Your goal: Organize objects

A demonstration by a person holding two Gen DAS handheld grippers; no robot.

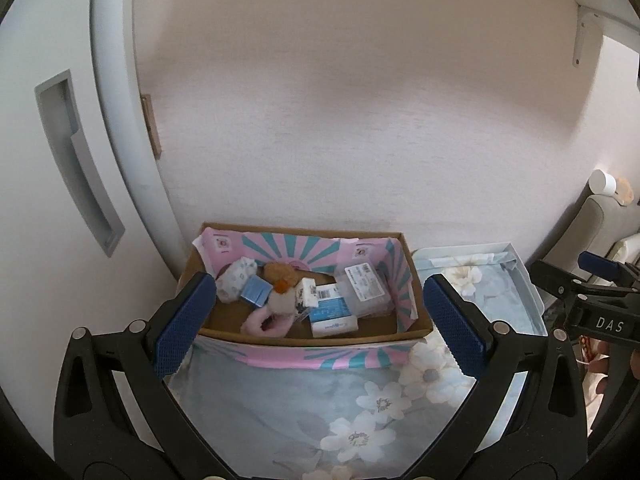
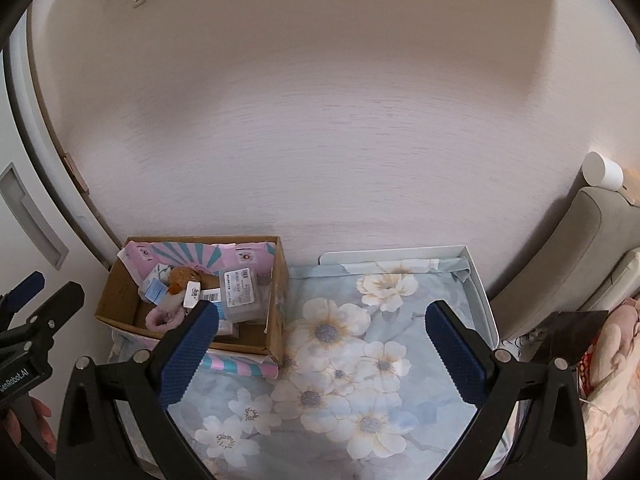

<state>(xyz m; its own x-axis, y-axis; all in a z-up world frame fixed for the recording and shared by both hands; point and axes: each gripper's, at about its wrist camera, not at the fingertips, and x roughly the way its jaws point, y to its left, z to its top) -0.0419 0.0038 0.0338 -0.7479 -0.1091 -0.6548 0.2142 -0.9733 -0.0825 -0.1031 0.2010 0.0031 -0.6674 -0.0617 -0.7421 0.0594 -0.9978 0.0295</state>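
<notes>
Cardboard box (image 1: 224, 322) of small items against wall; left gripper (image 1: 320, 320) and right gripper (image 2: 320, 338) nearby, both spread wide, empty.

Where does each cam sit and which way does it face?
Left wrist: on the left gripper, looking forward and down at the cardboard box; both open fingers show, and the right gripper at the right edge.
Right wrist: on the right gripper, aimed at the white tray; the left gripper shows at the left edge.
Shared: box, tray, floral cloth, wall.

Cardboard box (image 2: 276, 312) against wall (image 2: 320, 140), small packages (image 2: 240, 292) inside, tray (image 2: 476, 292) right of it
</notes>
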